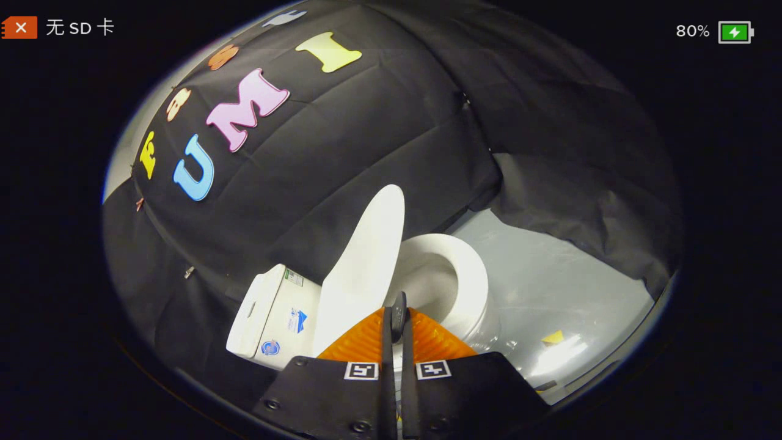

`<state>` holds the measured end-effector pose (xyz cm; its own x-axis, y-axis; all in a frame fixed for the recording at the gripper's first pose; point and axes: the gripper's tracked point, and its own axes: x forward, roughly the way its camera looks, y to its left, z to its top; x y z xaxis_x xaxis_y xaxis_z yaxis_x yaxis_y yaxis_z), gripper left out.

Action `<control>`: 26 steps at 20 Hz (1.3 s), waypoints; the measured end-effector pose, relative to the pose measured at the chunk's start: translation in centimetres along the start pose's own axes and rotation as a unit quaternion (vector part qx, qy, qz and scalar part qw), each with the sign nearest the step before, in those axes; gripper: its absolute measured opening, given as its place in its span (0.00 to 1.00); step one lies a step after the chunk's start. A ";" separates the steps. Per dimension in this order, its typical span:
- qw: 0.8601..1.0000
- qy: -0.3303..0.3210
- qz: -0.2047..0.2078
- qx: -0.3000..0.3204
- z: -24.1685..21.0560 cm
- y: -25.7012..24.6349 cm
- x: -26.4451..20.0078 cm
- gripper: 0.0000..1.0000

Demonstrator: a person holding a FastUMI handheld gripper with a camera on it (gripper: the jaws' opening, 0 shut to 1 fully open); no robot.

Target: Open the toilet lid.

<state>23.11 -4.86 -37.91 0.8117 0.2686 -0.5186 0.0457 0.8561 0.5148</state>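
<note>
Gripper [396, 318]: 2 fingers drawn together, only a thin slit between them, nothing visibly pinched; the tips sit close against the lower edge of the toilet lid, contact can't be confirmed. Ribbed pads [366, 339] fan out behind the tips, and each finger base carries 1 square coded marker [361, 370].

Toilet lid [363, 278]: just ahead of the fingers and slightly to their left, raised off the seat, standing nearly upright. Smooth glossy plastic, thin, elongated oval with a rounded top end. Long axis runs from the hinge end near the fingers up toward the black cloth wall [379, 134], leaning a little to the right in view. Its broad face is turned toward the tank side.

Toilet seat and bowl [470, 275]: beyond the fingers to the right, exposed, rounded ring, shiny ceramic look, hollow interior visible.

Tank [269, 311]: left of the lid, boxy with rounded corners, 3 small stickers on its face.

Floor [550, 287]: pale grey, smooth, reflective, 1 small yellow tape scrap [553, 337] right of the bowl. Wall cloth is matte, wrinkled, with stitched seams.
</note>
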 end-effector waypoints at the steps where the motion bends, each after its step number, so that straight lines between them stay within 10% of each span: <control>1: 1.000 -0.006 -0.001 -0.017 0.4 1.2 -0.4 0.08; 26: 0.962 -0.123 -0.038 -0.242 1.2 22.3 -4.4 0.10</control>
<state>21.27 12.51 -23.37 0.9329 0.1348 -0.3338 -0.1174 0.9905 0.0717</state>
